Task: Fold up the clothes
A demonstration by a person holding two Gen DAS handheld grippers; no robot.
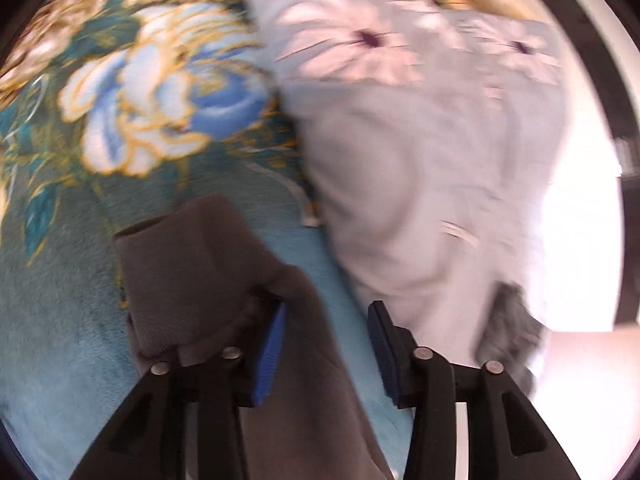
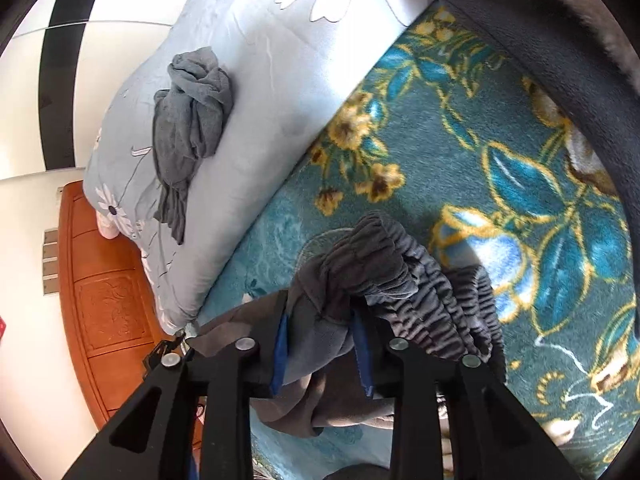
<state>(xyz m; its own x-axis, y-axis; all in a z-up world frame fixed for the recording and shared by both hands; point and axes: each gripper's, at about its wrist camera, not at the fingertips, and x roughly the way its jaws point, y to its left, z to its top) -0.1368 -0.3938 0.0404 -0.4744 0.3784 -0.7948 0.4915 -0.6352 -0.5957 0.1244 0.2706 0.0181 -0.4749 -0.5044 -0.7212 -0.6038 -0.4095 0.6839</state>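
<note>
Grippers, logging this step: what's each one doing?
Left gripper: open, grey garment draped over one finger.
Right gripper: closed on the garment.

Teal floral blanket [image 2: 460, 152] covers bed; pale daisy-print pillow [image 2: 256, 80] beside orange wooden headboard [image 2: 104, 304]; white wall [image 2: 24, 280].

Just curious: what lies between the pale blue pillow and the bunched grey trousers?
Only bare teal floral blanket, shown in the right wrist view; the pillow and grey trousers lie apart.

Home bedroom; floral blanket [image 2: 460, 128], pillow [image 2: 256, 92], wooden headboard [image 2: 104, 300]
</note>
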